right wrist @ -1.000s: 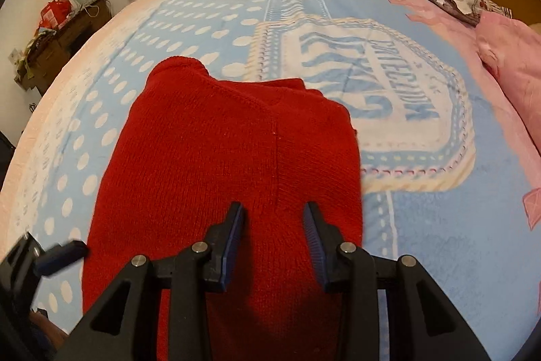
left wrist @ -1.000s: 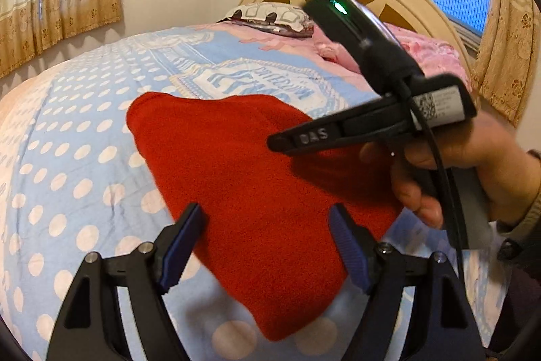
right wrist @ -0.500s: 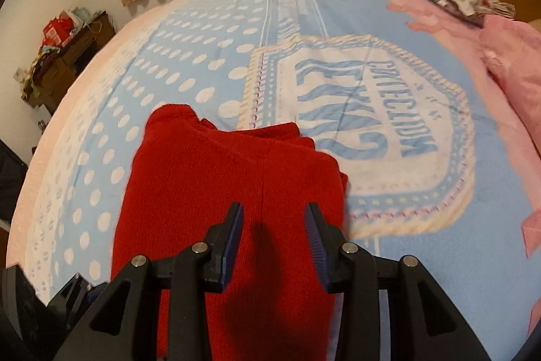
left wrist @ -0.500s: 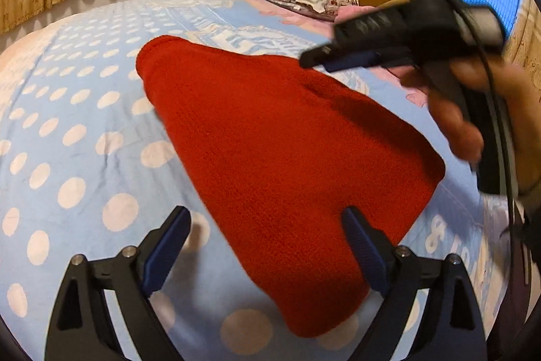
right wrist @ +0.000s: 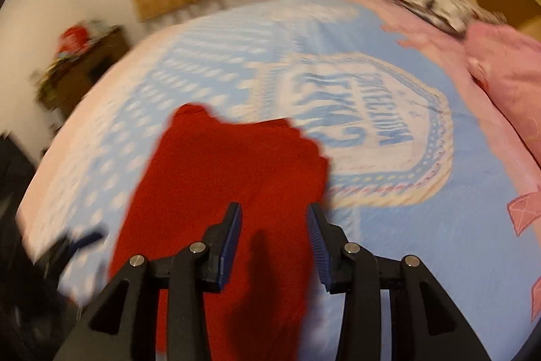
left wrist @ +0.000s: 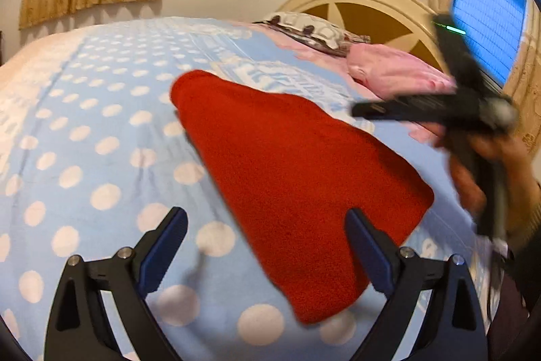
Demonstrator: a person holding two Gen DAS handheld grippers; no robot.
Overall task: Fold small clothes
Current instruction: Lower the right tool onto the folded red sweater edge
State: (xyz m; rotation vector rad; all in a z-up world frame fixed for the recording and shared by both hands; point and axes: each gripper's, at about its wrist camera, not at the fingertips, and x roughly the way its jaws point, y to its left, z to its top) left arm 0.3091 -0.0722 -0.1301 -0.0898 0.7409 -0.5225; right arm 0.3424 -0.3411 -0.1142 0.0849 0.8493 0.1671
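I am holding both tools clear of the folded red knitted garment (left wrist: 297,178), which is lying flat on the pale blue, white-dotted bedspread (left wrist: 84,137), near the foot end and left of the printed crest. A second ago my right gripper (right wrist: 274,239) was hanging low over the cloth with the red knit filling its view; now it is pulling up and back, so more bedspread is showing around the garment, and its view is smearing with the motion. Its blue-padded fingers (right wrist: 233,235) are standing apart with nothing between them. My left gripper (left wrist: 267,249) is also spread wide and empty, its right finger hovering over the garment's near edge and its left over bare bedspread. From the left view I am seeing my right hand (left wrist: 480,171) swinging the tool away on the far right. I judge this fold finished: the piece is looking compact, with straight edges. The pink bedding (right wrist: 507,66) by the headboard is lying well apart.
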